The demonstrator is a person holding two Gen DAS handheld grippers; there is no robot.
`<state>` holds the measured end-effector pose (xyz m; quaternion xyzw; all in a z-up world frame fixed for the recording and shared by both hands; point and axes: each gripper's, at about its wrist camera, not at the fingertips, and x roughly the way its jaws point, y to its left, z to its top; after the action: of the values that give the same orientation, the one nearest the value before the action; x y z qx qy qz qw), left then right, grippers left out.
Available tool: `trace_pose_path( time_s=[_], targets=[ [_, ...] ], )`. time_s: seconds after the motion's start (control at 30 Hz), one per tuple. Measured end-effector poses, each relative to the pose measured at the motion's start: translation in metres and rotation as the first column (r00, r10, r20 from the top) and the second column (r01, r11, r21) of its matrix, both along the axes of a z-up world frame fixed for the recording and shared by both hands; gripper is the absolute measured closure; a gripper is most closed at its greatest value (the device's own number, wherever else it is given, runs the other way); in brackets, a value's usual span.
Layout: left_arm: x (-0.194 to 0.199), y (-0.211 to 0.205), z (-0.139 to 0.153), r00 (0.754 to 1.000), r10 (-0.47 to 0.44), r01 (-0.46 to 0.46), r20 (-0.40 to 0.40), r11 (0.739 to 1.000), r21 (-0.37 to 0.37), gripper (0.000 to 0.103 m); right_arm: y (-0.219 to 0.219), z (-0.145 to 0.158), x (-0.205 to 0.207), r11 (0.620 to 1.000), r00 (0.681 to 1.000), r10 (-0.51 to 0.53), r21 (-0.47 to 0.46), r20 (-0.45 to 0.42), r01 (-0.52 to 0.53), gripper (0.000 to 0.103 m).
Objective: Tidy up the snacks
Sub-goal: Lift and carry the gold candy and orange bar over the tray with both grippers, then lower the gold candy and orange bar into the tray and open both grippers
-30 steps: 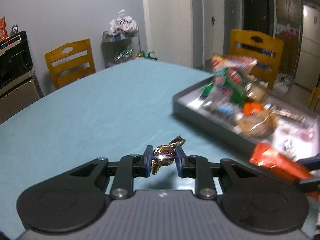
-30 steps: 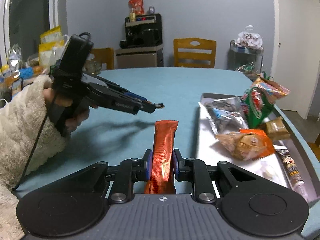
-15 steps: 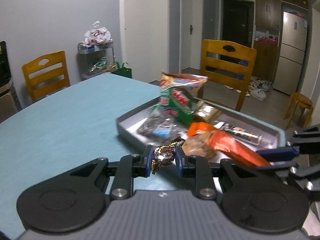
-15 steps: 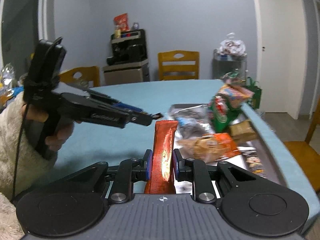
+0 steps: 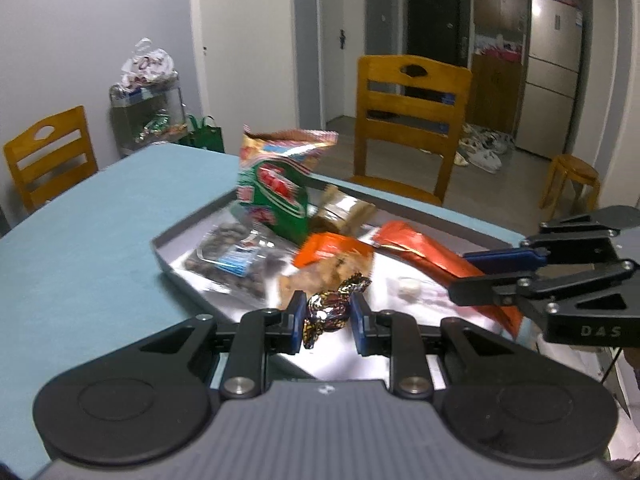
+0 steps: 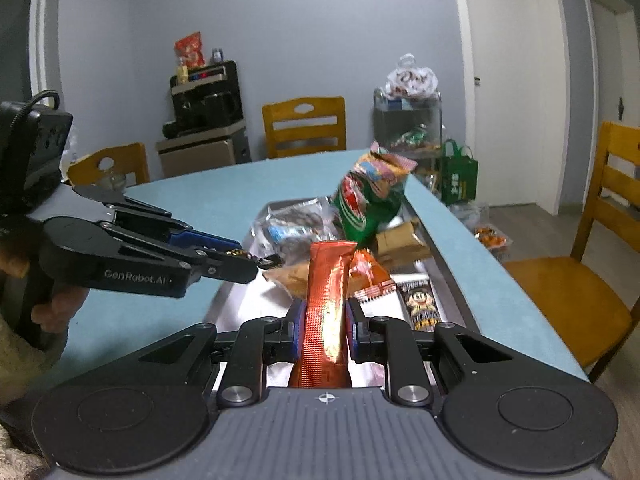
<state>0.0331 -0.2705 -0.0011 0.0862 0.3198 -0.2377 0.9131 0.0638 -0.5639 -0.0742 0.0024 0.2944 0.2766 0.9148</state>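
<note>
Holding a foil candy (image 5: 326,312) and an orange bar (image 6: 326,312), both grippers (image 5: 326,322) (image 6: 322,330) hover over the part-filled tray (image 5: 168,242); both items remain unplaced.

The orange bar's (image 6: 326,312) lower end is hidden behind the right gripper's body; print on the green bag (image 5: 276,196) is blurred beyond reading.

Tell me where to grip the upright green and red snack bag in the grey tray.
Pinch the green and red snack bag at its crimped top edge, coming from above: it stands upright in the grey tray, its top free, with packets crowding its base.
</note>
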Motion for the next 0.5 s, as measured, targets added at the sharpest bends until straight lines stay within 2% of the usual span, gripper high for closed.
trace_pose_path(
  time_s=[0.27,0.5],
  targets=[
    [0.004,-0.018,-0.019,0.998,-0.027,0.029,-0.051,0.999,0.039,0.081,0.002,-0.008,0.007,1.0,1.0,-0.021,-0.017,-0.021,0.021,0.08],
    [0.008,-0.026,-0.028,0.997,-0.03,0.034,-0.064,0.997,0.066,0.081,0.008,-0.016,0.012,0.999,0.999,-0.022,-0.027,-0.032,0.021,0.08]
  ],
)
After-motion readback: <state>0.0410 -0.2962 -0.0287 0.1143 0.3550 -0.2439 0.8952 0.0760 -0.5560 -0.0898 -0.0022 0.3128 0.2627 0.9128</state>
